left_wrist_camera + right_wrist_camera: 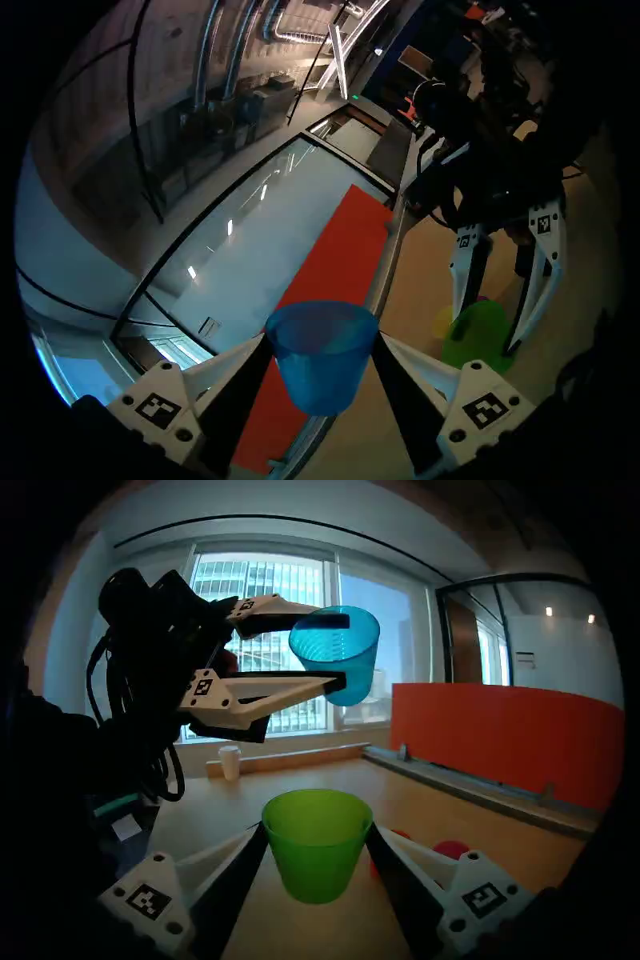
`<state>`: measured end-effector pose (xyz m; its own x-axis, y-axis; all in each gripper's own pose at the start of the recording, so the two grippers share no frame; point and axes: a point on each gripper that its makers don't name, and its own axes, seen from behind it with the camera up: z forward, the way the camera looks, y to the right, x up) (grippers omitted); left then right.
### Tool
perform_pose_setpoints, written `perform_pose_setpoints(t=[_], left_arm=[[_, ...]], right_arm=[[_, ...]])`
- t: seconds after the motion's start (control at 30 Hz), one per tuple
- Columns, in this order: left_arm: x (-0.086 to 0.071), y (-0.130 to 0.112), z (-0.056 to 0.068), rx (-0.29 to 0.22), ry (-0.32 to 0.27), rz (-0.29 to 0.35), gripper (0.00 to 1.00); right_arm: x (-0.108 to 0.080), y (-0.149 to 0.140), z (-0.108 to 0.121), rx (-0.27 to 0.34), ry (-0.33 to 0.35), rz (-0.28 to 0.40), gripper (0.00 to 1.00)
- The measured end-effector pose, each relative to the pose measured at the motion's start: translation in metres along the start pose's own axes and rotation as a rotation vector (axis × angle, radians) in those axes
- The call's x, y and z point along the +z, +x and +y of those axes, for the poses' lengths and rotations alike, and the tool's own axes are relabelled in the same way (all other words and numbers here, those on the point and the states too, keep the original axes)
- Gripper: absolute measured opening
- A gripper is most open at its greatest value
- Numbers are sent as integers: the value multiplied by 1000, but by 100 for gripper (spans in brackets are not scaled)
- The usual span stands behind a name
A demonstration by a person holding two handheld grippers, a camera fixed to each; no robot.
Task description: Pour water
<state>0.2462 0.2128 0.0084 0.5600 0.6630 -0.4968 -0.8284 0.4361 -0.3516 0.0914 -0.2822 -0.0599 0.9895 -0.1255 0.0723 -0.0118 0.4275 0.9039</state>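
Observation:
A translucent blue cup (322, 356) is clamped between my left gripper's (320, 352) fingers; the view is rolled, so the cup lies tipped. The right gripper view shows that blue cup (336, 652) held high and tilted on its side, mouth toward the camera, by the left gripper (336, 652). My right gripper (318, 844) is shut on an upright green cup (317, 844) just above the wooden table (416, 800), below the blue cup. In the left gripper view the green cup (478, 334) sits between the right gripper's (484, 340) white fingers. I cannot see water.
An orange partition (512, 736) runs along the table's far right edge. A small white paper cup (230, 762) stands near the window sill. Red objects (450, 850) lie on the table behind the green cup. A dark-sleeved arm with cables (144, 680) holds the left gripper.

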Motion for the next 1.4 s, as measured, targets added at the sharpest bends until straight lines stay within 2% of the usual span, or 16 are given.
perform_pose_setpoints(t=[0.5,1.4], left_arm=[[2,8,3,84,6,9,86],[-1,20,-5,186,31,24,86]], right_arm=[[1,5,2,-4,-7,5,90],[-2,10,4,-16,-12,13,90]])
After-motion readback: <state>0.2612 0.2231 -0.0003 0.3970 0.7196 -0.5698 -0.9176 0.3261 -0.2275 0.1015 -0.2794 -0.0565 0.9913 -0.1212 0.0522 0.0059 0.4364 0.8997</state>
